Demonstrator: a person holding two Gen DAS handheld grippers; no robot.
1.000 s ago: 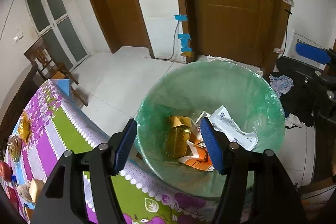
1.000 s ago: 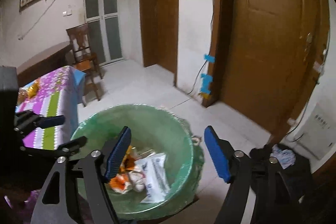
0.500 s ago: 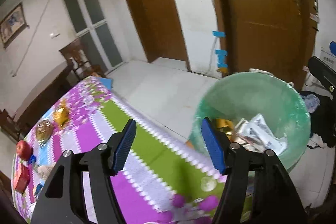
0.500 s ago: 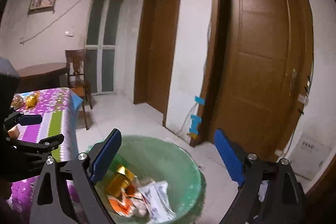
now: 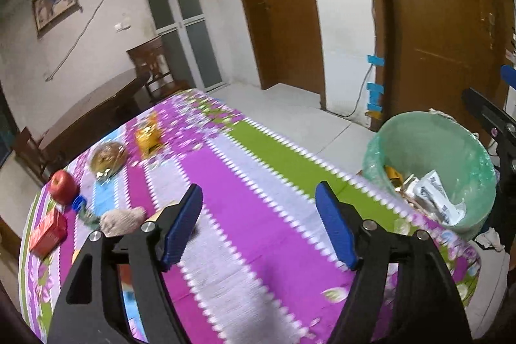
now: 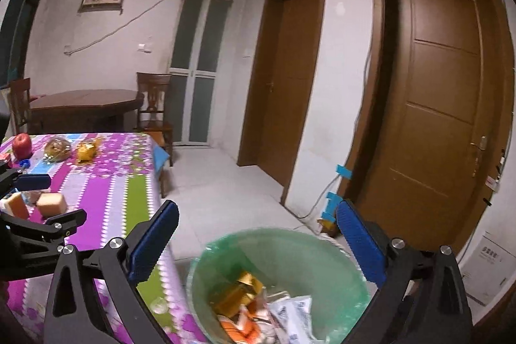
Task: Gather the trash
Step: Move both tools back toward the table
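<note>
From my left tongs [image 5: 258, 224] I'm looking over the purple, green and white striped tablecloth [image 5: 258, 199]; ahead-left sit a red apple [image 5: 62, 186], a red box [image 5: 47, 232], a clear-wrapped bun [image 5: 106, 156] and a crinkled gold wrapper [image 5: 148, 134], nothing blocking them. The round green-lined trash bin [image 5: 429, 150] stands upright off to the right, mouth up, holding white and gold wrappers [image 6: 258, 308]. It's right under my right tongs [image 6: 256, 242]. Both sets are spread wide, gripping nothing.
</note>
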